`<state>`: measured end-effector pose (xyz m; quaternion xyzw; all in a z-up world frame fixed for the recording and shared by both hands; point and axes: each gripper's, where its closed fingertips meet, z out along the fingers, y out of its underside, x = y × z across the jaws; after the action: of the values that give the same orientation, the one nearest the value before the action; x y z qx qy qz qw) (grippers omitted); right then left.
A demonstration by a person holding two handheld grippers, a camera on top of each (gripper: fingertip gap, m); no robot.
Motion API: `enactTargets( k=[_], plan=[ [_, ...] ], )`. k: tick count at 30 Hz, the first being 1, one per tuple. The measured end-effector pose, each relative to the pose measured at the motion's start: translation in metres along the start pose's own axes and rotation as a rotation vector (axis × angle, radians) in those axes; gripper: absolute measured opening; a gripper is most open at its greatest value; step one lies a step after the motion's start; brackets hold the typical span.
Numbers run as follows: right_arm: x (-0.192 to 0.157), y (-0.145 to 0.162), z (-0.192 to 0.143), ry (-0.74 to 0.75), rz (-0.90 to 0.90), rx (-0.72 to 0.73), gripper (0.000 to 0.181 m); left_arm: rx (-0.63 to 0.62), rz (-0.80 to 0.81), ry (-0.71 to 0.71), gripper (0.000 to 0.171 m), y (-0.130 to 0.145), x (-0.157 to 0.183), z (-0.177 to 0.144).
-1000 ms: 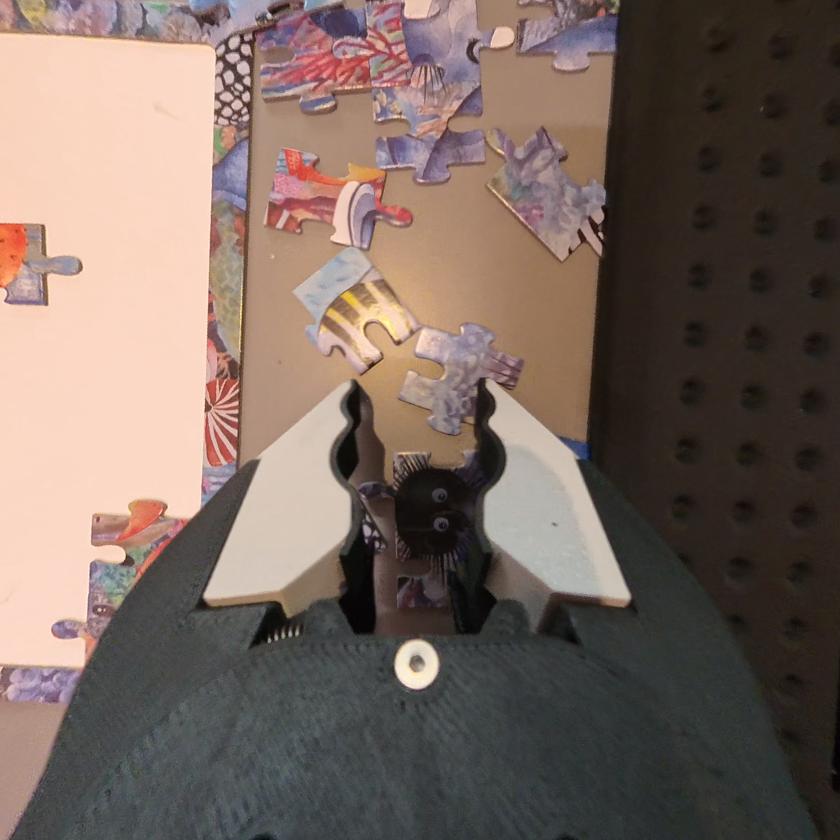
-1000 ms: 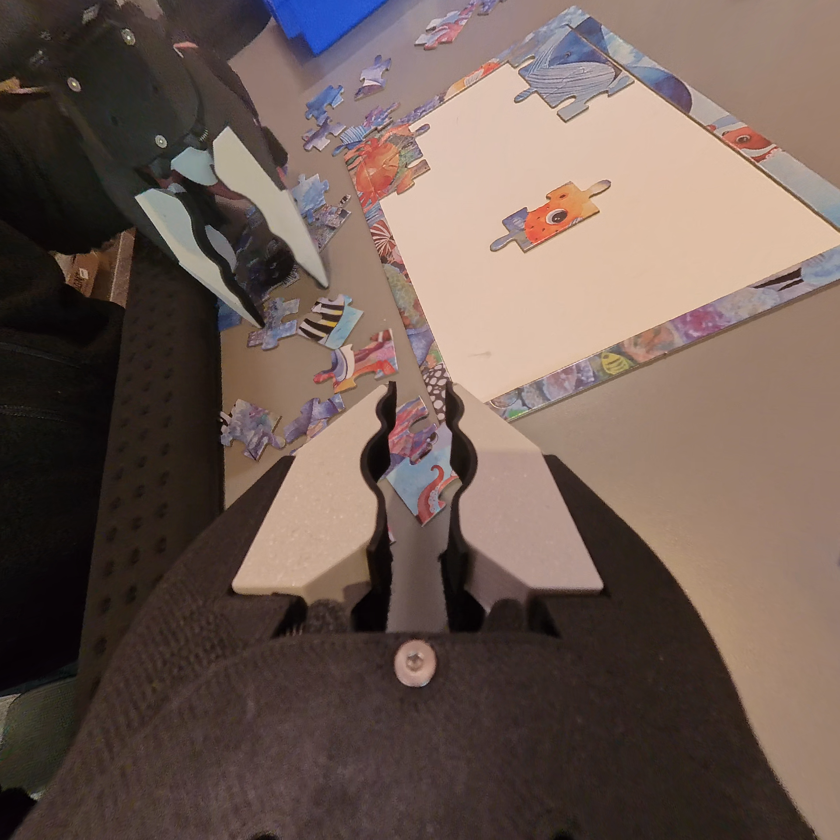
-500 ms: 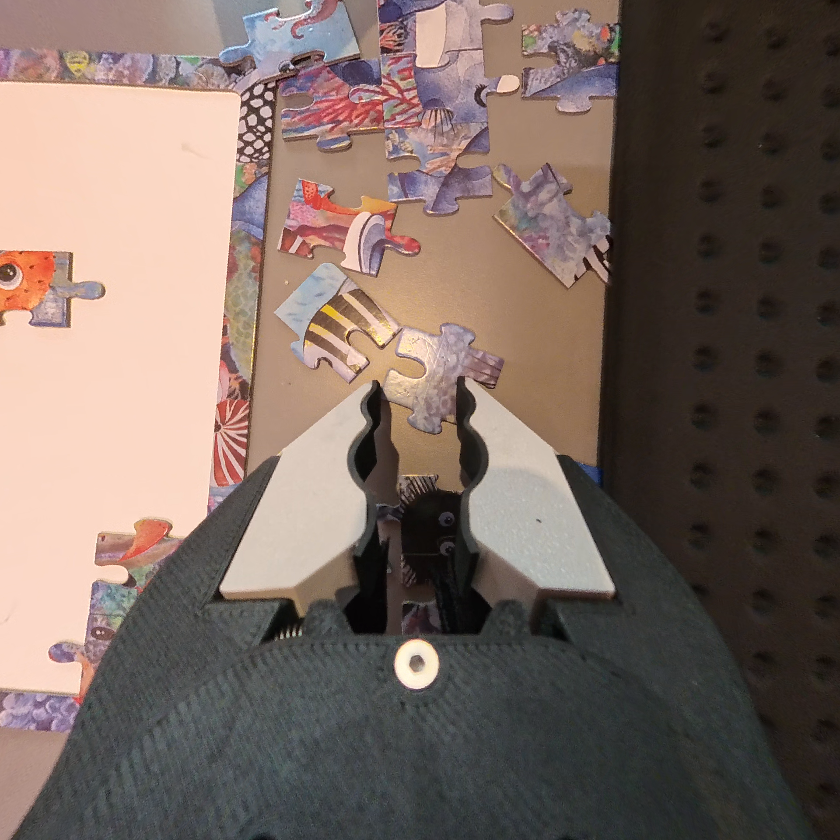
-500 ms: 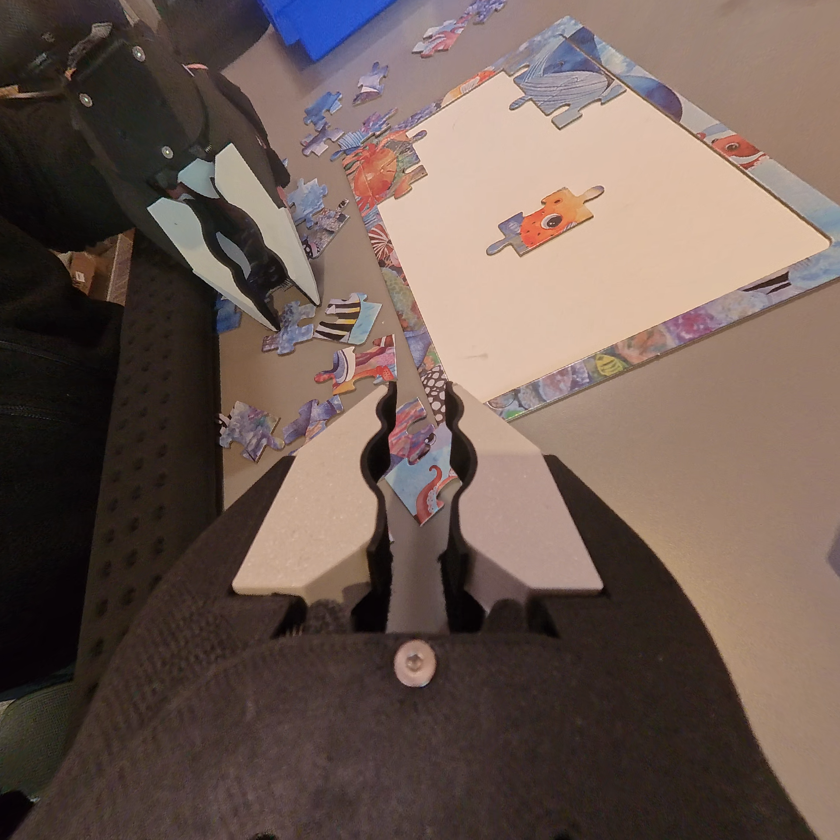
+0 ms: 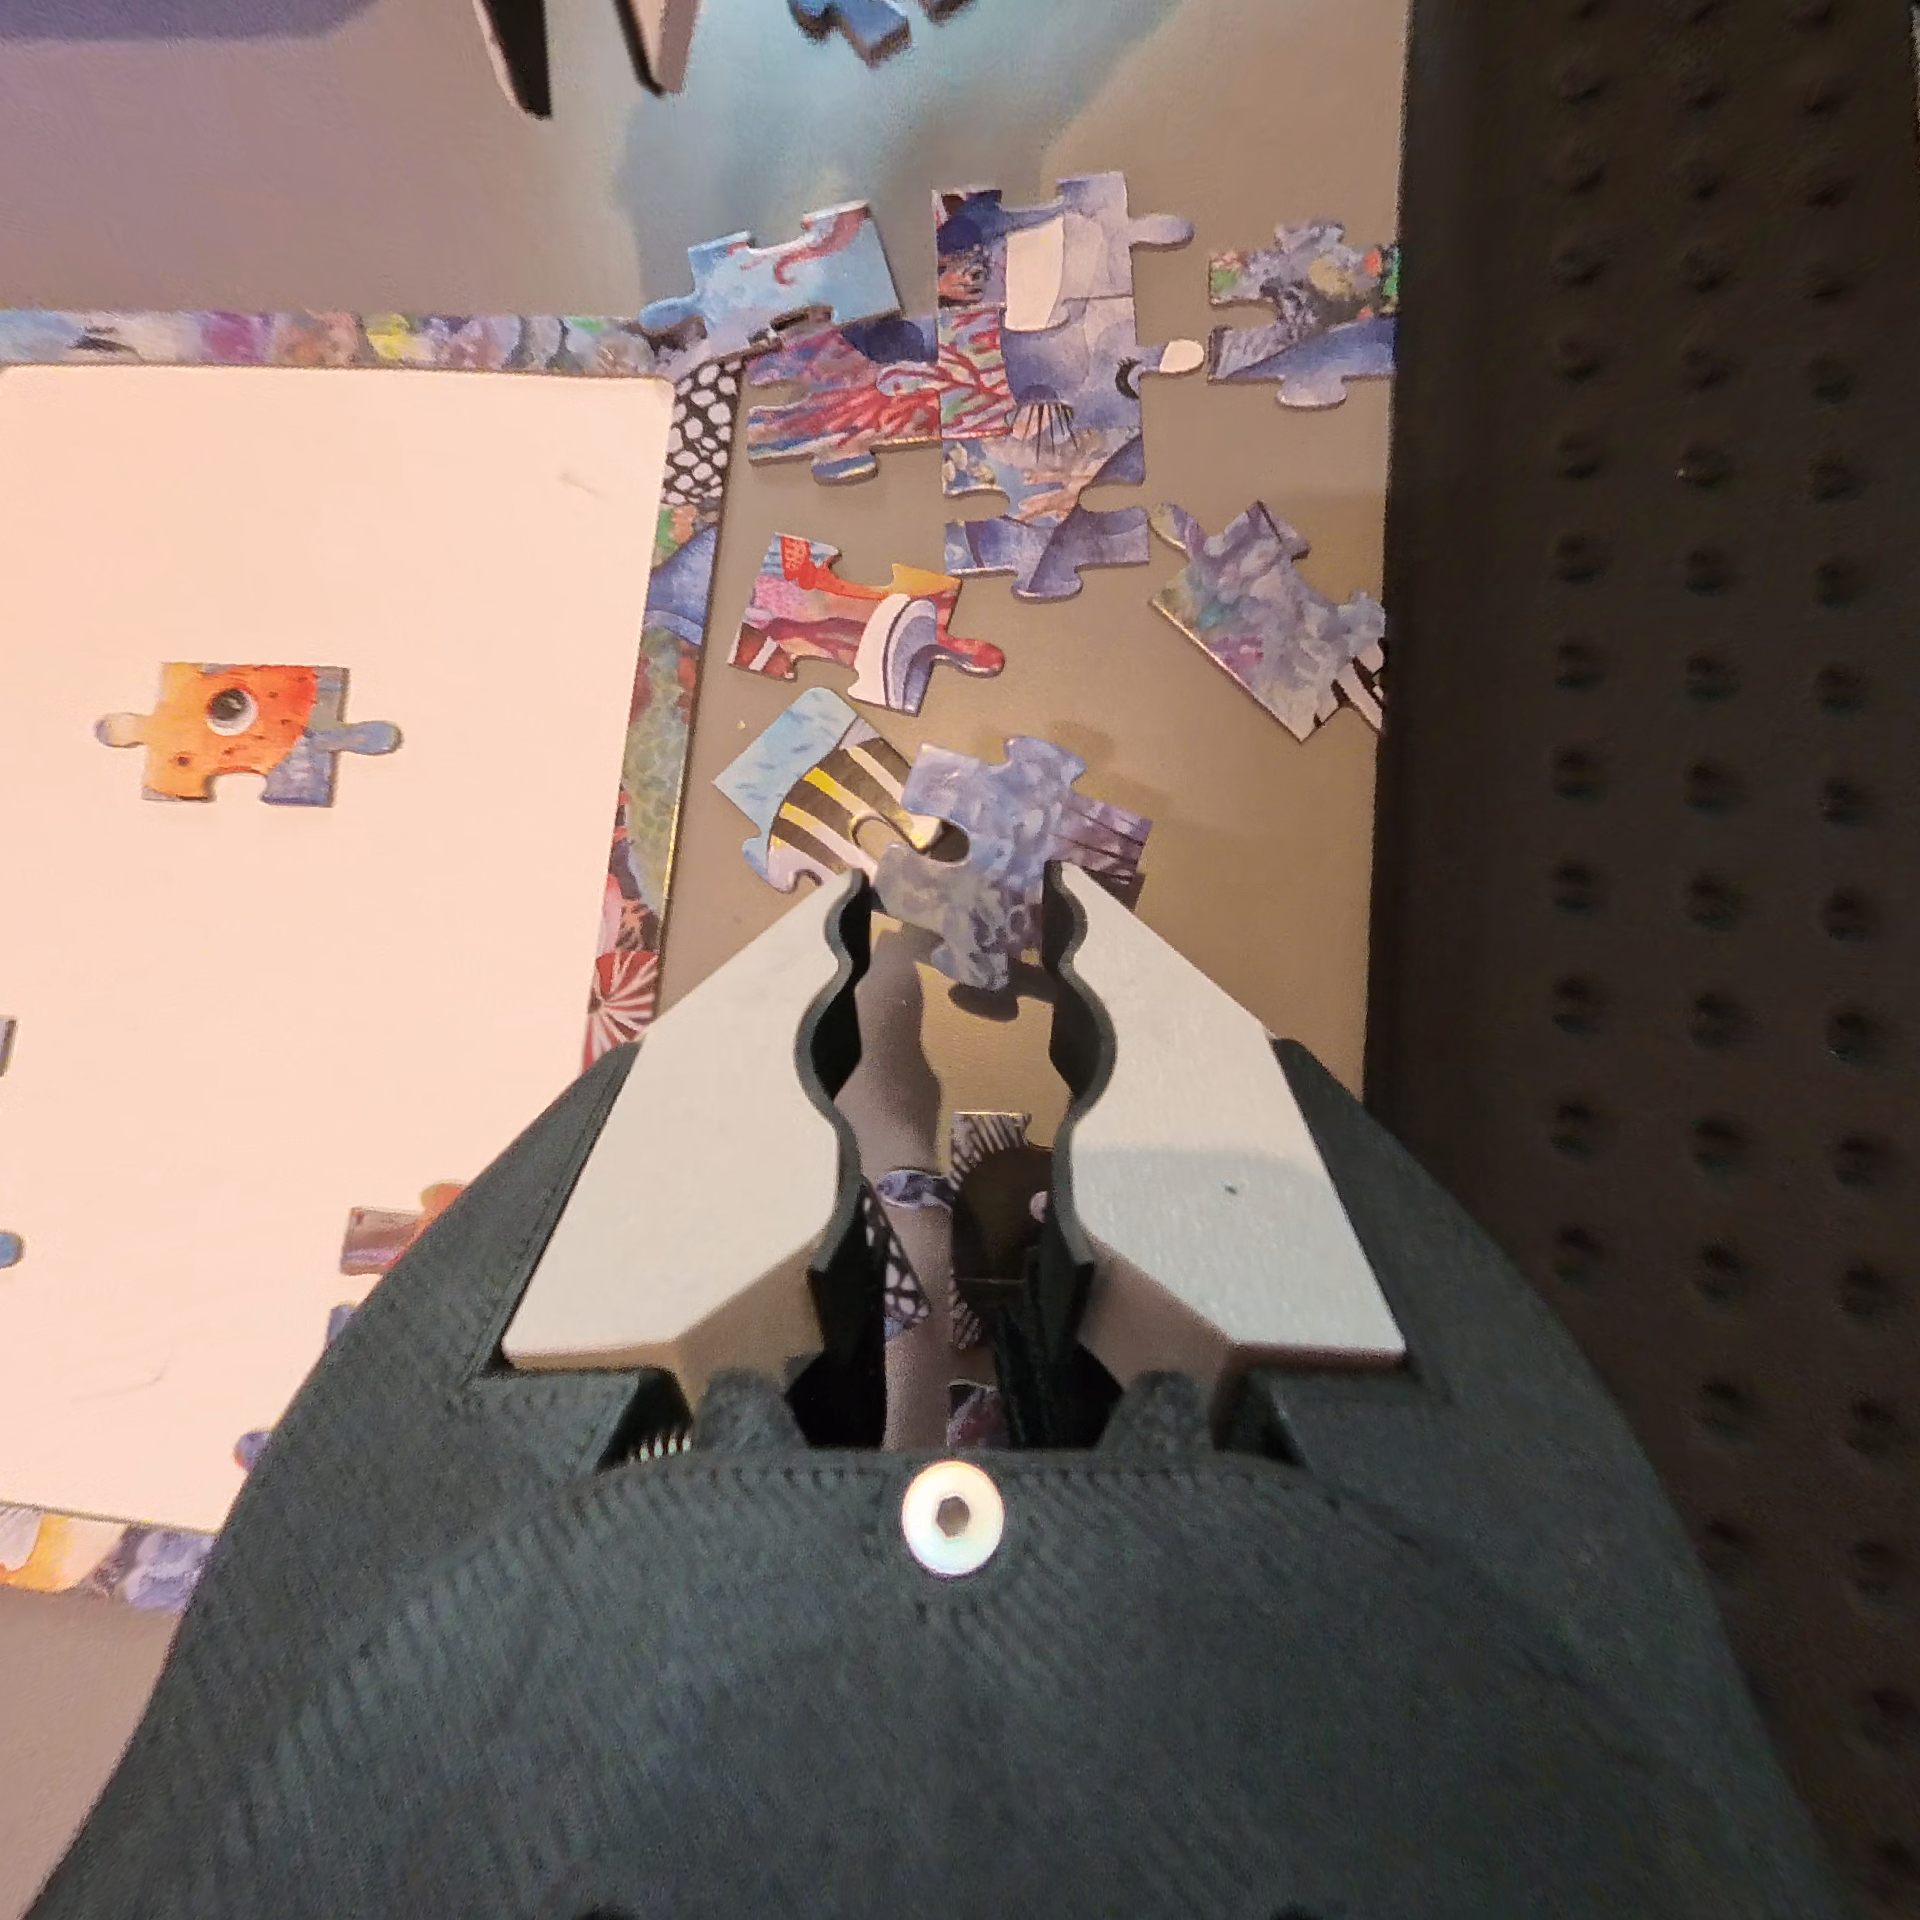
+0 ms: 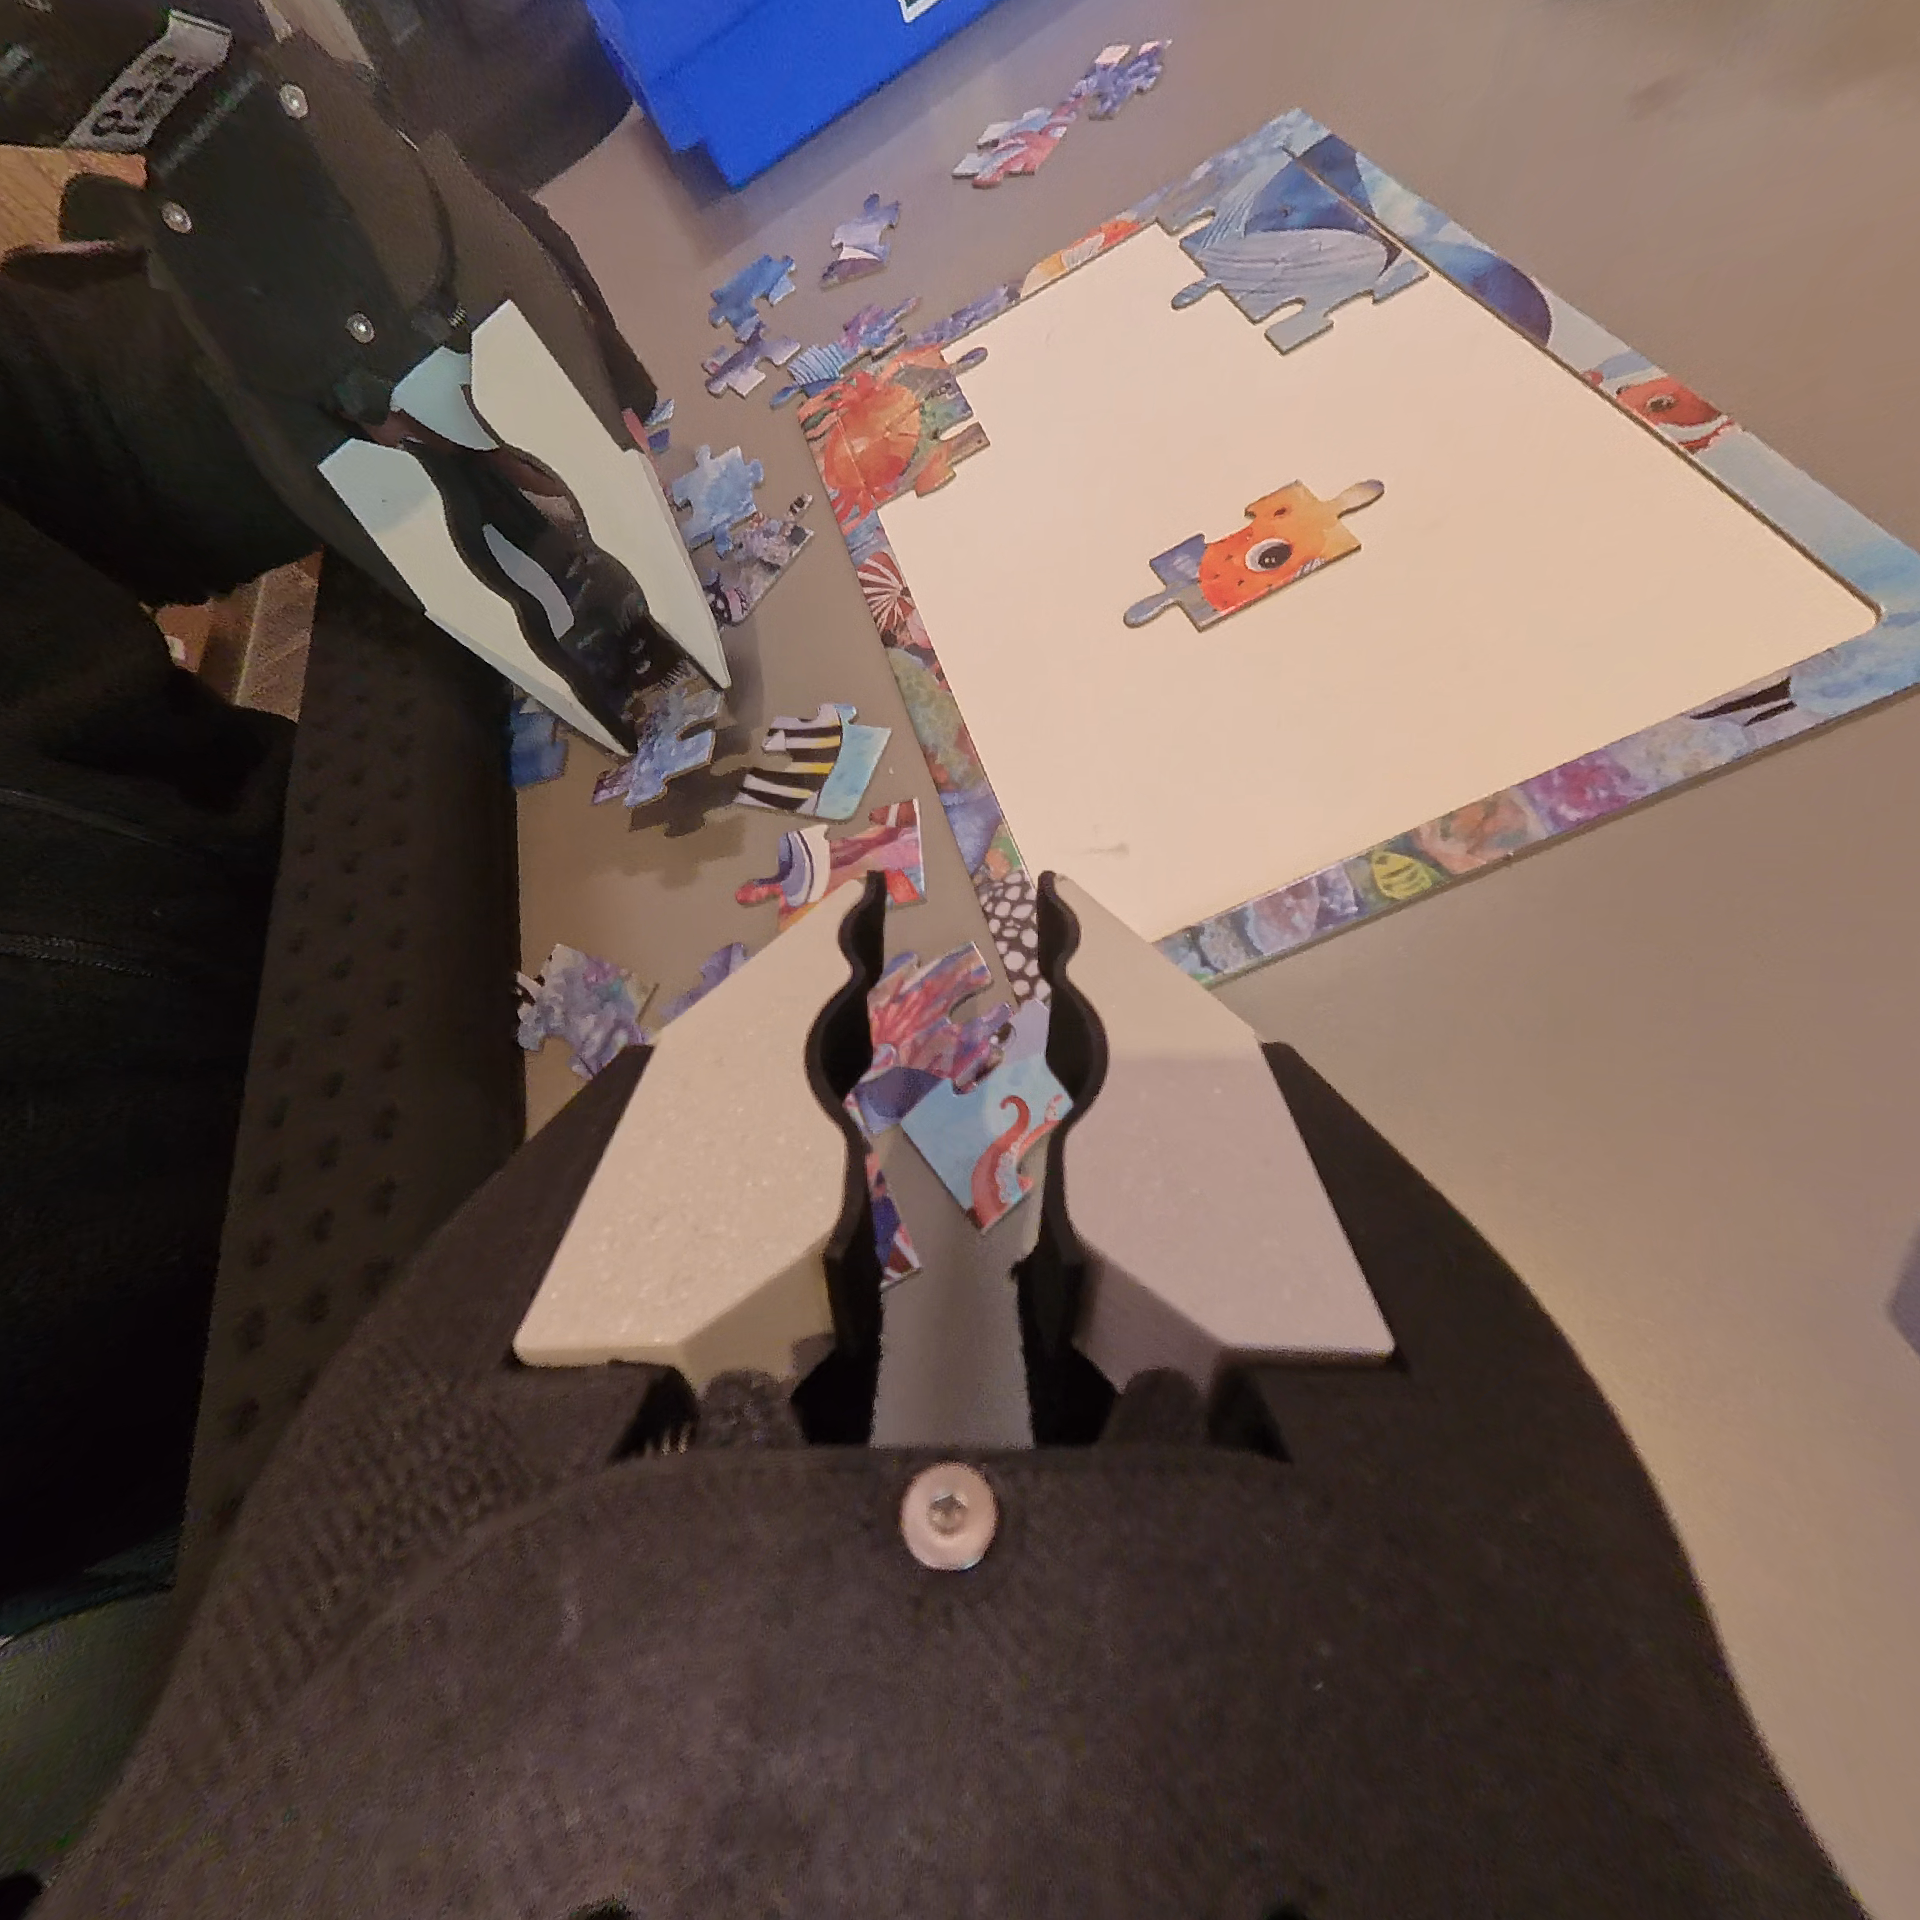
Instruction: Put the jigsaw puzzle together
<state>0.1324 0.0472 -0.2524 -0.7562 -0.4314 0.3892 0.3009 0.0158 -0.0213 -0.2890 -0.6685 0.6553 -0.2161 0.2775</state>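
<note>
Pick-up step judged: blue-purple piece point(image 5: 997, 862) pinched in left gripper point(image 5: 956, 883) jaws, tilted off tabletop point(image 5: 1039, 665). Right gripper point(image 6: 961, 894) jaws narrow, empty. Next: piece carried toward puzzle tray point(image 5: 312, 520), nine o'clock.

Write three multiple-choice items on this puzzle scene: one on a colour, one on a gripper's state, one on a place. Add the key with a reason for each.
1. What colour is the box beyond the white board?
A) red B) blue C) green
2. What is the left gripper doing?
A) gaping wide, empty B) pinching the purple piece C) gripping the box
3. Where does the orange fish piece lie?
A) alone on the white board B) in the box C) under the purple piece
Key: 1 B, its wall is blue; 2 B, the piece sits tilted between its fingertips; 3 A, bare white surrounds it.
</note>
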Motion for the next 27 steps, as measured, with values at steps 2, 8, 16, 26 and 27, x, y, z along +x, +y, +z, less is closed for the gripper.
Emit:
enactTargets(
  k=[2, 8, 16, 26, 27],
  plan=[
    [-0.007, -0.01, 0.001, 0.022, 0.008, 0.008, 0.034, 0.03, -0.004, -0.018, 0.032, -0.006, -0.003, -0.005],
    [-0.058, -0.048, 0.02, -0.02, -0.038, -0.045, 0.051, 0.096, -0.007, -0.08, 0.031, -0.016, -0.015, -0.017],
    [-0.069, -0.083, 0.065, -0.168, 0.028, 0.009, 0.056, 0.172, 0.033, -0.25, 0.031, -0.028, -0.038, -0.042],
    [-0.066, -0.071, 0.092, -0.279, 0.084, 0.06, 0.047, 0.191, 0.065, -0.321, 0.031, -0.031, -0.049, -0.041],
    [-0.066, -0.067, 0.094, -0.283, 0.087, 0.046, 0.046, 0.196, 0.071, -0.33, 0.031, -0.032, -0.05, -0.041]
  ],
)
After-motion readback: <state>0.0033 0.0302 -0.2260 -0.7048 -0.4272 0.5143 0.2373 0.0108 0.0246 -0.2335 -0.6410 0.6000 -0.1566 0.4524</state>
